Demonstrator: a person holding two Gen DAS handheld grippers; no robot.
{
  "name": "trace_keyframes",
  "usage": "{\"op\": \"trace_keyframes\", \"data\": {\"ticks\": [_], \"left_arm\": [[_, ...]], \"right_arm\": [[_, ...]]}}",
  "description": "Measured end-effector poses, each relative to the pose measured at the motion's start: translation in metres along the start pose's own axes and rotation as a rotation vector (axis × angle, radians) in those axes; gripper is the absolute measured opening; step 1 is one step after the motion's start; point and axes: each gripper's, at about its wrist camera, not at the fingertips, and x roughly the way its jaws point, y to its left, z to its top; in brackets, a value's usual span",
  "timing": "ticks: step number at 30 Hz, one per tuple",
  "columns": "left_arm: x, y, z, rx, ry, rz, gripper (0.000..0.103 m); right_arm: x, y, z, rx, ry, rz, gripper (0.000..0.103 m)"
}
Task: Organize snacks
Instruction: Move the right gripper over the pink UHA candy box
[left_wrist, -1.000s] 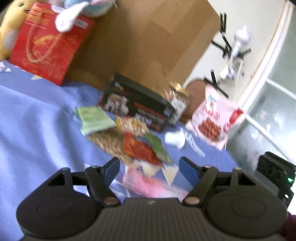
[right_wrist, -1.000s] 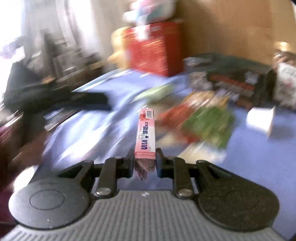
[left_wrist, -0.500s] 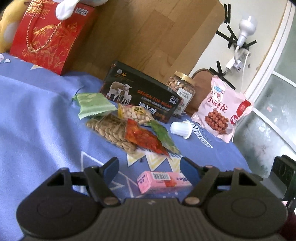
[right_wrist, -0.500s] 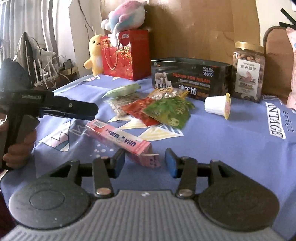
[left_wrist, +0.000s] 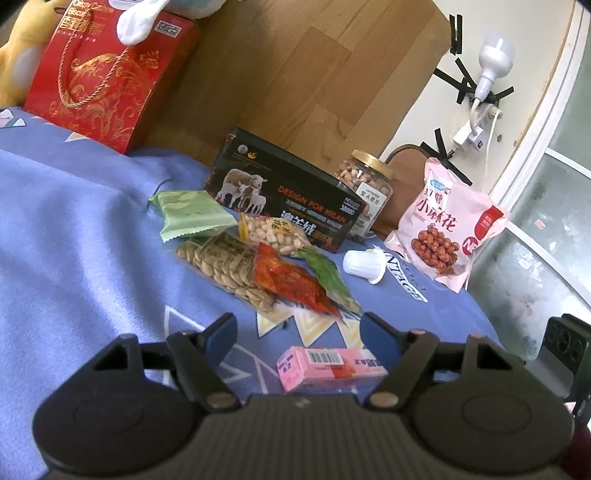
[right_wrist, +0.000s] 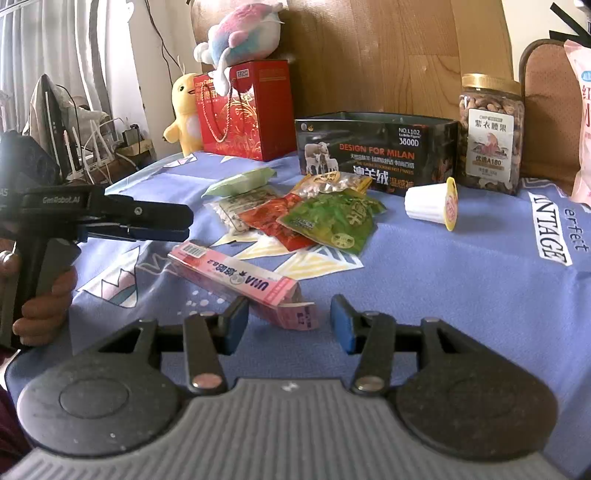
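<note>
While the pink candy box (right_wrist: 236, 278) lies flat on the blue cloth (right_wrist: 443, 295), just ahead of my right gripper (right_wrist: 288, 321), both tongs stand released: the right holds nothing, and the left gripper (left_wrist: 299, 332) is also parted and empty. I'd back the right straight off, low and level, so neither pad clips the box's torn end flap. Bare cloth lies to its right; the 4 snack packets (right_wrist: 295, 218) crowd ahead.
</note>
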Motion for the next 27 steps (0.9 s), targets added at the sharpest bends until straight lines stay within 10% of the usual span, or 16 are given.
{"op": "trace_keyframes", "data": {"ticks": [27], "left_arm": [[0.0041, -0.0019, 0.0005, 0.019, 0.026, 0.001, 0.076]], "right_arm": [[0.0007, 0.0023, -0.0001, -0.017, 0.004, 0.009, 0.058]]}}
